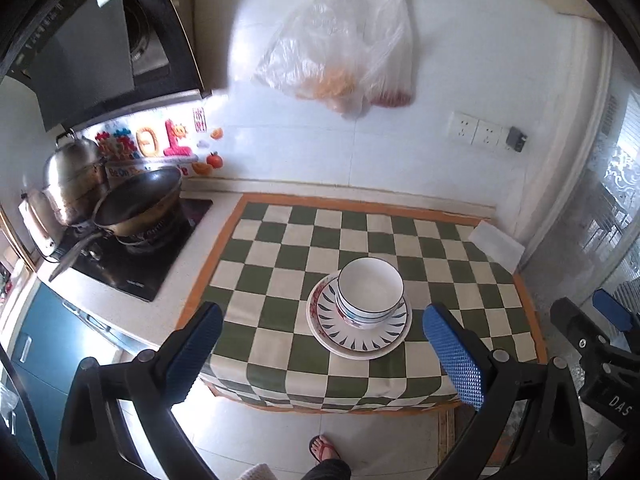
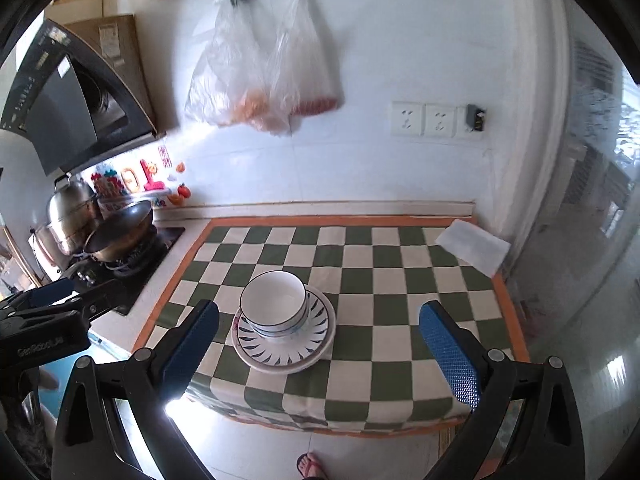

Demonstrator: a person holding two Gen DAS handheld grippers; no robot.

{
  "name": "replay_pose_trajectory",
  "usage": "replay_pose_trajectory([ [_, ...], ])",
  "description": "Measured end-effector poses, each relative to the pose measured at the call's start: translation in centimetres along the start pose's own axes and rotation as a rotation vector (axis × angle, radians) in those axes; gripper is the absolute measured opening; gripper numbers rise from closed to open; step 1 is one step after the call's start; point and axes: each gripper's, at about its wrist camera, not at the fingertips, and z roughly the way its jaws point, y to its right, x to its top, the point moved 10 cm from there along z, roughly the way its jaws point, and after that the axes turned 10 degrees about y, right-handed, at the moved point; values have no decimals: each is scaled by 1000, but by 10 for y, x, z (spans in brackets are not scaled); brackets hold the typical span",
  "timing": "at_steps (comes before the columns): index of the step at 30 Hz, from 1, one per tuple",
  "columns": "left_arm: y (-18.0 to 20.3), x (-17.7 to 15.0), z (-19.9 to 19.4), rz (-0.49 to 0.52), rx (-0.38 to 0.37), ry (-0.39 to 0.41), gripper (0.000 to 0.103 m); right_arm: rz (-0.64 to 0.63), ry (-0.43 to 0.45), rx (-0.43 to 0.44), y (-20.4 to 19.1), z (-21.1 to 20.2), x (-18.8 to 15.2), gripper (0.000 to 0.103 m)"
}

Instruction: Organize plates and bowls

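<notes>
checking stack: bowls (image 1: 370, 294) nested on plates (image 1: 358, 336), centred on checkered cloth (image 1: 280, 264). left gripper (image 1: 322, 350) and right gripper (image 2: 320, 344) spread wide, empty; judged done, keep clear.

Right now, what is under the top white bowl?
The top bowl nests in more bowls, on a leaf-patterned plate over another plate. The exact bowl count is hidden.

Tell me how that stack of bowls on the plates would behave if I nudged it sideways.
The bowls look like glazed ceramic, so probably slick and breakable. They sit nested high on the plates, so a push near the rim might tip or slide them. The checkered cloth underneath may bunch rather than let the plates glide.
</notes>
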Motion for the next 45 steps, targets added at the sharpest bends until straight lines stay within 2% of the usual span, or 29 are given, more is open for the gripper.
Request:
replay_pose_trajectory([
  [4,-2,0,-44,7,14,47,103,21,45,-19,0,-52,0,103],
  [9,-4,-4,-89,39,31,81,103,44,55,-5,-6,-103,-5,103],
  [13,-8,-7,-113,66,40,104,103,23,86,-11,-17,-138,-3,103],
  [19,-16,-8,-125,65,25,118,103,-17,145,-33,-39,-174,6,103],
  [29,-38,-2,-136,53,21,144,103,-12,165,-57,-63,-192,16,103],
  [45,-55,-2,-146,50,11,156,103,-4,163,-73,-81,-194,9,103],
])
